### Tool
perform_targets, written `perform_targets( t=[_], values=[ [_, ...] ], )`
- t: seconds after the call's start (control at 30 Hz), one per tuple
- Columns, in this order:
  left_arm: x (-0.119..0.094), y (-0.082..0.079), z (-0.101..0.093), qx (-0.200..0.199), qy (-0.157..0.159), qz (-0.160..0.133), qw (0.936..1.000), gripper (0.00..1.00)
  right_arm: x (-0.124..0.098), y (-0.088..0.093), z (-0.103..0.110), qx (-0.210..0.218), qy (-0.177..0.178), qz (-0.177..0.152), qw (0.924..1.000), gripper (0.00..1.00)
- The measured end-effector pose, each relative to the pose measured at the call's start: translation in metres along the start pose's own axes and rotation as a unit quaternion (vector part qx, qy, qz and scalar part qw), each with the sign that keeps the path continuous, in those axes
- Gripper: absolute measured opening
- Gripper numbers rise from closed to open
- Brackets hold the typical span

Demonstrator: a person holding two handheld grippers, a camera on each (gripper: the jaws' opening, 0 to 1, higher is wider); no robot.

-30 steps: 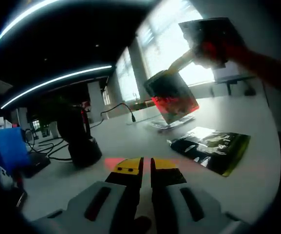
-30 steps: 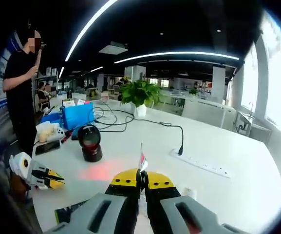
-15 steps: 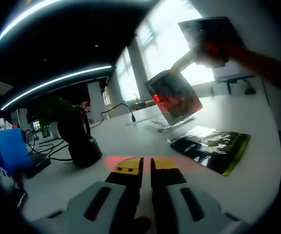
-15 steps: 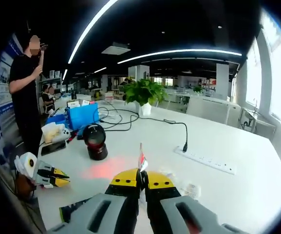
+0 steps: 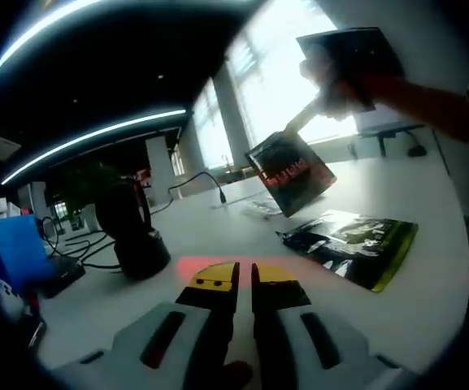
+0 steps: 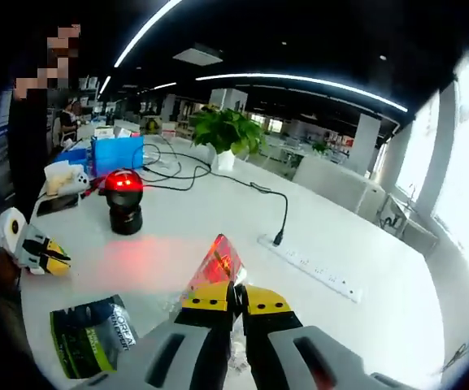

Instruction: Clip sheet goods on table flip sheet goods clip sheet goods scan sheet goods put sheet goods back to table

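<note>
**Two gripper cameras, facing across one table**

The left gripper view sits low over the white table (image 5: 429, 301), looking along its jaws toward the windows, with the scanner (image 5: 132, 227) near on the left and the right gripper (image 5: 299, 122) raised far right. The right gripper view looks down from higher, across the table into the office. Both share the scanner (image 6: 123, 200), the table (image 6: 364, 325) and the flat pouch (image 5: 352, 244) (image 6: 92, 333).

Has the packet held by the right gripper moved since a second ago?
Yes. In the left gripper view the clipped packet has swung up, its lower edge now clear of the black-and-yellow packet lying on the table.
</note>
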State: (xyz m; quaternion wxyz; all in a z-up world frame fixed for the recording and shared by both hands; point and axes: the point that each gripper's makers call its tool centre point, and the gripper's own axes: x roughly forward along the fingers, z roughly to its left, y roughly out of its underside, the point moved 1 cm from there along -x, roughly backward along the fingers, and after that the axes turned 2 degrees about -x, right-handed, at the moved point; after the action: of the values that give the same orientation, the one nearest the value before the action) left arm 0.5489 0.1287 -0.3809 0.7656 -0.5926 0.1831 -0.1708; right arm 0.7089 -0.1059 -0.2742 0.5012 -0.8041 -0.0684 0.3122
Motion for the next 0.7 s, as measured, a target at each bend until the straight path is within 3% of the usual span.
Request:
perform_targets(
  t=[0.2, 0.7],
  values=[
    [0.000, 0.000, 0.000, 0.001, 0.001, -0.001, 1.0000, 0.00, 0.018, 0.008, -0.011, -0.031, 0.016, 0.021, 0.9992, 0.01],
    [-0.001, -0.001, -0.001, 0.003, 0.003, -0.001, 1.0000, 0.00, 0.060, 0.032, -0.033, -0.041, 0.033, 0.059, 0.9969, 0.01]
  ],
)
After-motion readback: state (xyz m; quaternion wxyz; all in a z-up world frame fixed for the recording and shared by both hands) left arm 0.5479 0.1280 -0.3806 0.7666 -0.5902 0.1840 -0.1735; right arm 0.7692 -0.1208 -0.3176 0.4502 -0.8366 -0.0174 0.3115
